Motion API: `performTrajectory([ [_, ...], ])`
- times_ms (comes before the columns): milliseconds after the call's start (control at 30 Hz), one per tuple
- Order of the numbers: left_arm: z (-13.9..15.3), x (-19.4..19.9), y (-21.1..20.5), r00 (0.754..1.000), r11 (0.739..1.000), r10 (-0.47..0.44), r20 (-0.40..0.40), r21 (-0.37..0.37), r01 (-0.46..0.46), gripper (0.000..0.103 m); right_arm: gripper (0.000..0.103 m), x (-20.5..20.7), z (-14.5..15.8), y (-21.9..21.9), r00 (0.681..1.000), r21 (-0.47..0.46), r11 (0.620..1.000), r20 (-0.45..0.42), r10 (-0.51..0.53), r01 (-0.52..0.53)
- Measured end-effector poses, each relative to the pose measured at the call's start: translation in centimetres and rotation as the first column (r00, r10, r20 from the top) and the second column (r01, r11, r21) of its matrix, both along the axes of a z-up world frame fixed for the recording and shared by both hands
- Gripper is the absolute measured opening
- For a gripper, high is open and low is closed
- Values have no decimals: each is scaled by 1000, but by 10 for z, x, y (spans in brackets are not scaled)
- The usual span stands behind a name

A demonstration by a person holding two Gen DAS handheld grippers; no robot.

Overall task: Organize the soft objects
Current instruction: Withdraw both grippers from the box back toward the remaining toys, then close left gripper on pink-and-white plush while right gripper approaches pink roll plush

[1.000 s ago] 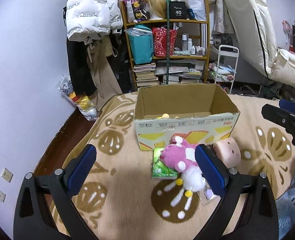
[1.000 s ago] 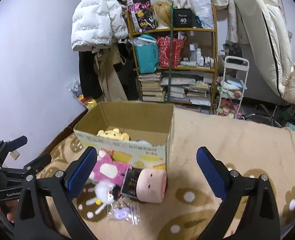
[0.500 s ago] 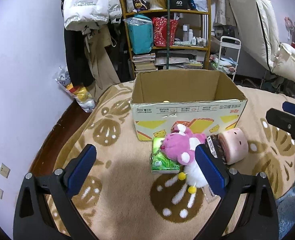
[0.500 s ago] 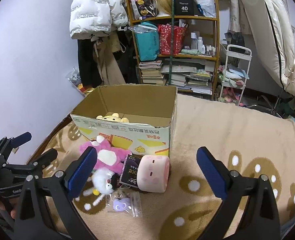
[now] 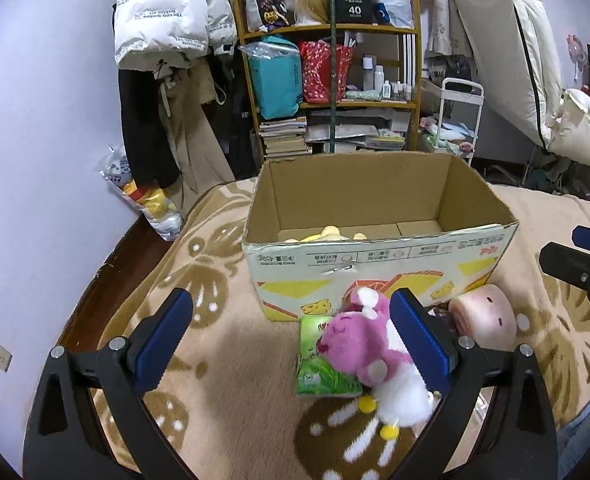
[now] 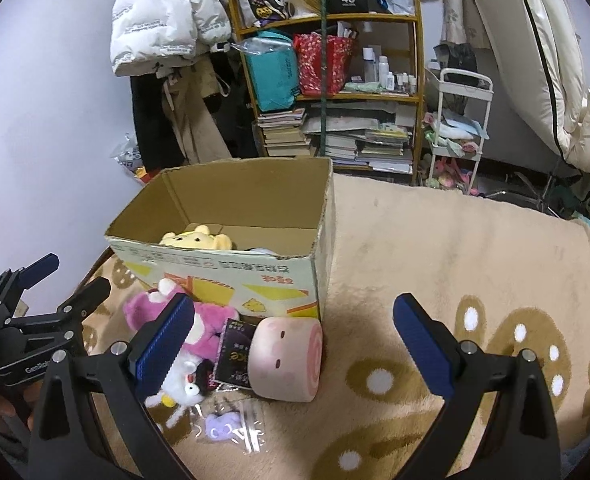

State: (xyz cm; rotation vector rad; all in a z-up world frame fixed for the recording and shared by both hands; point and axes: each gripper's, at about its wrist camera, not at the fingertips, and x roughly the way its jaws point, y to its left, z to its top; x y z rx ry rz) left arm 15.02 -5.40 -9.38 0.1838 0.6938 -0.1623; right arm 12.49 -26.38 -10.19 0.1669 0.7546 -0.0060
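Observation:
An open cardboard box point(image 5: 379, 256) point(image 6: 223, 268) stands on a beige patterned blanket, with a yellow plush point(image 6: 197, 240) point(image 5: 327, 234) inside. In front of it lie a pink and white plush point(image 5: 363, 352) point(image 6: 211, 320), a green tissue pack point(image 5: 315, 376), a pink roll-shaped plush point(image 5: 485, 316) point(image 6: 287, 360), a dark packet point(image 6: 235, 354) and a small purple toy in a clear bag point(image 6: 225, 426). My left gripper point(image 5: 291, 340) is open and empty, just left of the pink plush. My right gripper point(image 6: 295, 348) is open and empty, above the roll plush.
A wooden shelf point(image 5: 335, 80) with books and bags stands behind the box, with coats point(image 5: 167, 40) to its left and a white cart point(image 5: 459, 120) to its right. The blanket's left edge drops to dark floor point(image 5: 107, 264). The blanket stretches right point(image 6: 475, 260).
Both grippers have moved forward and down toward the box and toys, which now look larger. Both stay open. The toys have not moved.

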Motion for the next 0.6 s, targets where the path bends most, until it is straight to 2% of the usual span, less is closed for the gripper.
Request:
performTrajectory([
  [600,-41,16,-16,992,996,-83,-99,18,85,98,103,36,-43,-5,992,53,999,-128,-3,9],
])
